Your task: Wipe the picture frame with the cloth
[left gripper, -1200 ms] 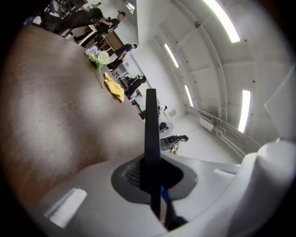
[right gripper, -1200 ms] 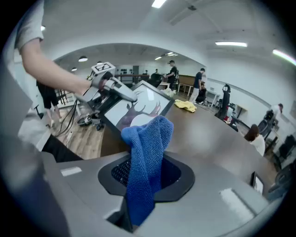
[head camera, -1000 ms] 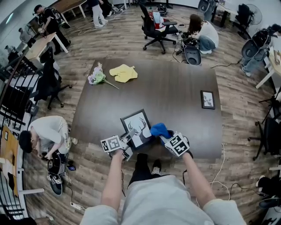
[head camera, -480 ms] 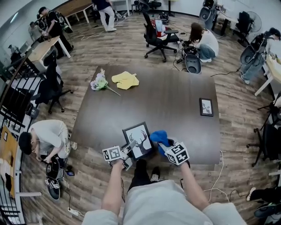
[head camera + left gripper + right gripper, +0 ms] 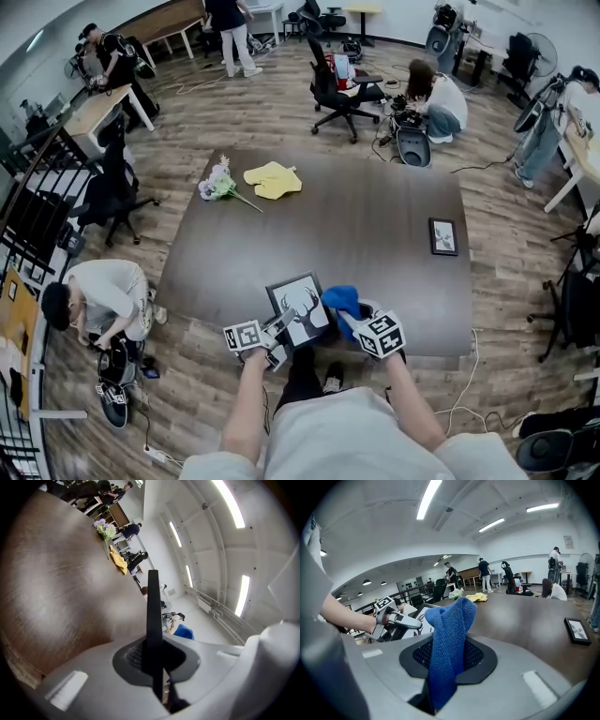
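Blue cloth [image 5: 449,634], soft and floppy, stands bunched out of the right gripper [image 5: 440,667], whose jaws are clamped on its lower fold. The picture frame [image 5: 300,307] is at the near edge of the dark wooden table [image 5: 375,225], and its lower left rim is pinched between the closed jaws of the left gripper [image 5: 278,326]. Whether it rests on the wood is unclear. The frame looks light and stiff, and probably has a smooth, fragile face, so the rim is the sound place to grip. The cloth should drape over whatever it meets.
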`<state>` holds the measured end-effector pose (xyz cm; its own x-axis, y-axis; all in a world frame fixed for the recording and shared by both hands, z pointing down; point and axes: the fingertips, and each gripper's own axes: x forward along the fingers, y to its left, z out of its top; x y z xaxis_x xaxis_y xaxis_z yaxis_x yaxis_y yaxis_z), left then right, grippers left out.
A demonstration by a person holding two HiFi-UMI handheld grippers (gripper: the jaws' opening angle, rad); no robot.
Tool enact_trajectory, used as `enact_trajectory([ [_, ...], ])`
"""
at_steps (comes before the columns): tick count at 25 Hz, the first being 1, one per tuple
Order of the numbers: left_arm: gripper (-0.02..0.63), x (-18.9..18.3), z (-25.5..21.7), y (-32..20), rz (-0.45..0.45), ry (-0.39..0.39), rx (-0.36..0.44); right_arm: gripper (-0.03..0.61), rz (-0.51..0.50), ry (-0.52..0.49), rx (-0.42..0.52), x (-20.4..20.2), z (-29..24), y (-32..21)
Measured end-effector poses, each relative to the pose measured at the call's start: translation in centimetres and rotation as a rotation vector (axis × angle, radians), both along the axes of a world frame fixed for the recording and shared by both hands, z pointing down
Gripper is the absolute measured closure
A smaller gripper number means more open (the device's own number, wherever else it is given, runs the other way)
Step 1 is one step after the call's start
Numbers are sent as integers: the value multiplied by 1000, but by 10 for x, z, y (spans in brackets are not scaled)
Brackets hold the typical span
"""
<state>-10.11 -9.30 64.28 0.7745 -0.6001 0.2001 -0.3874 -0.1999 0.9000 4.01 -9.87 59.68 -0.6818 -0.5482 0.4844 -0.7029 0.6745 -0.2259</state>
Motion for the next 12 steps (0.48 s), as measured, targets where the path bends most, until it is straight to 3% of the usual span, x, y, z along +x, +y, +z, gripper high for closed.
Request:
enact_trajectory([
  [12, 551, -7, 4, 10, 17, 19, -6, 495, 8, -1, 22, 0, -10, -9],
])
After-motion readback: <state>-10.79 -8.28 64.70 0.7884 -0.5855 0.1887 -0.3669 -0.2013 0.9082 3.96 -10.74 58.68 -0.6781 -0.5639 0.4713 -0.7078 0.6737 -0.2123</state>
